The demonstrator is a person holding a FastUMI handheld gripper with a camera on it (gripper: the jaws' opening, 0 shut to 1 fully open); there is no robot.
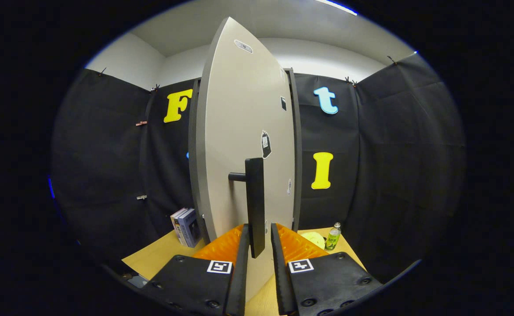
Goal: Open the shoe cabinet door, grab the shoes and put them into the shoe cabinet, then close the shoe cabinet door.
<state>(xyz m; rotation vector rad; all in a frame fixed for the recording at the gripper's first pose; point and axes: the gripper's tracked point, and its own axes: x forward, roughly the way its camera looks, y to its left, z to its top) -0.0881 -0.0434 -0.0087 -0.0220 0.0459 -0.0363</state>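
The gripper (259, 228) sits low and close, its two fingers reaching forward on either side of the black vertical bar handle (255, 206) of the cabinet door. The jaws are spread, with the bottom end of the bar hanging between them; a sliver of gap seems to show on each side, though the fisheye bends things here and I cannot be sure neither pad touches it.

The handle stands off the tall pale grey shoe cabinet door (244, 131) on a short black stub. The door is swung partly out toward the camera, showing its broad face and thick dark edge, with a few small stickers on it (none of them matter to the job). It rises from a light wooden tabletop (160, 254).

The main risk is the hold. Only the lowest part of the bar lies between the fingers, so a pull that drifts downward could let it slip out below the grip, and the door would stop partway. Pulling straight instead of along the door's arc could twist the bar against the pads or tip the cabinet on the table.

Beyond the fingers, left of the door, a small stack of upright boxed books (186, 227) stands near its edge; right of it sit a yellow rounded object (314, 239) and a small green-labelled plastic bottle (332, 236), which a wide swing might knock.
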